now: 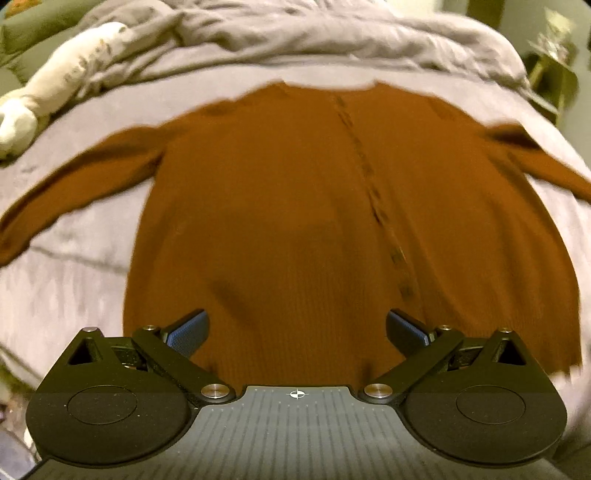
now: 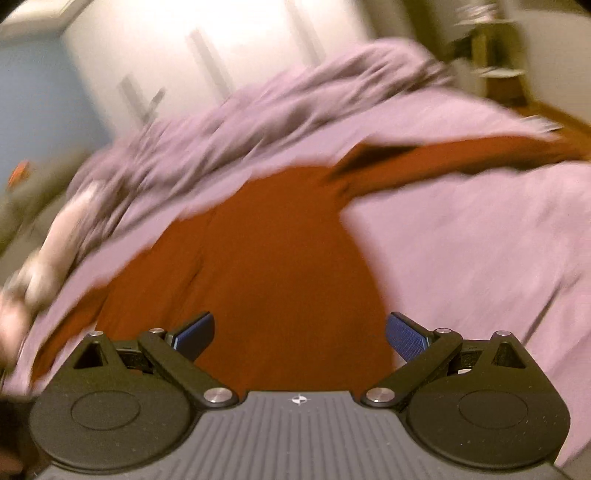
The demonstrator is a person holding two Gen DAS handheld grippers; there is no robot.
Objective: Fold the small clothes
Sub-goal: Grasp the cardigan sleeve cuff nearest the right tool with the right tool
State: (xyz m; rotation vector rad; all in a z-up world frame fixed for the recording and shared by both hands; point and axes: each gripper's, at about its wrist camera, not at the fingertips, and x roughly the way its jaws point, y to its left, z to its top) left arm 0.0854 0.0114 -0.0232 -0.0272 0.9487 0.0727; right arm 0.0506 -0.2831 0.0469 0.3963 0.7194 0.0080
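Observation:
A rust-brown cardigan (image 1: 295, 206) lies flat on a bed, buttoned front up, collar away from me, both sleeves spread to the sides. It also shows in the right wrist view (image 2: 280, 258), blurred, with its right sleeve (image 2: 461, 151) stretched out to the right. My left gripper (image 1: 297, 330) is open and empty, just above the cardigan's lower hem. My right gripper (image 2: 299, 332) is open and empty over the cardigan's lower right part.
The bed has a pale lilac-grey cover (image 1: 74, 266) with a rumpled duvet (image 1: 295, 33) at the far end. A white soft toy or pillow (image 1: 62, 85) lies at the far left. A small side table (image 1: 550, 62) stands beyond the right edge.

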